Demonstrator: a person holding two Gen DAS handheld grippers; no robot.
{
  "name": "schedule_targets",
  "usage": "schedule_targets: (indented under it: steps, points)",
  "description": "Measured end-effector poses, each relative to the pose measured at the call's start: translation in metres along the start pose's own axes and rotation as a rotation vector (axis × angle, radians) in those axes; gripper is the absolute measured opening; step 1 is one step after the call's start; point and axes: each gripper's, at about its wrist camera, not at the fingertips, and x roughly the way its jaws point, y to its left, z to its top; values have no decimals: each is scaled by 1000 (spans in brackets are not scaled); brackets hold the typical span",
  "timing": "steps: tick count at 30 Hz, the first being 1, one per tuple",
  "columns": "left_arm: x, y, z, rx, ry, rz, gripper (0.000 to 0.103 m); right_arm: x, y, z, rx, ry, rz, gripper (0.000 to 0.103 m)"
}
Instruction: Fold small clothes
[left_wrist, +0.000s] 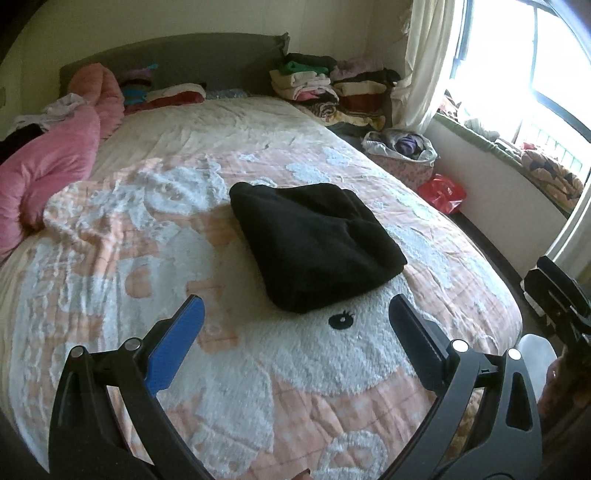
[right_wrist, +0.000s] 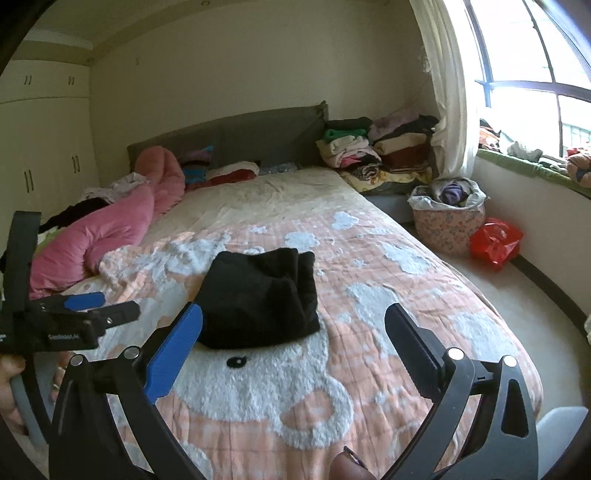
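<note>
**mika_folds:** Both grippers sat closest to the lens. On the left side, the left gripper (left_wrist: 295, 306) was spread wide with nothing in it, hovering over the bedspread (left_wrist: 110, 266).

**tobi:** And the other one?

**mika_folds:** Same deal, the right gripper (right_wrist: 293, 314) was gaping wide and held nothing. Left of it you could see a hand (right_wrist: 11, 391) around the other tool's handle.

**tobi:** Where was the clothing?

**mika_folds:** The black garment (left_wrist: 314, 243) lay folded in a chunky bundle mid-bed, just past both sets of fingertips, not touching either. Pink duvet (left_wrist: 48, 166) bunched far left, stacked clothes (left_wrist: 332, 88) by the headboard, laundry basket (right_wrist: 448, 225) on the floor at right.
</note>
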Motion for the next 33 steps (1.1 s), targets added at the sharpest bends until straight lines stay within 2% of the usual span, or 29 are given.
schedule_targets:
  steps: [5, 13, 20, 25, 33]
  points:
    - [-9, -2, -14, 26, -11, 4, 94, -14, 3, -16, -1, -9, -47, 99]
    - [-10, 2, -41, 31, 14, 21, 94, -18, 4, -50, 19, 38, -58, 99]
    - [-5, 6, -71, 26, 32, 28, 94, -7, 5, -76, 51, 113, -46, 99]
    - [8, 9, -90, 16, 80, 34, 94, 5, 13, -89, 16, 164, -58, 99]
    - [22, 21, -99, -23, 133, 63, 94, 19, 20, -97, -10, 201, -62, 99]
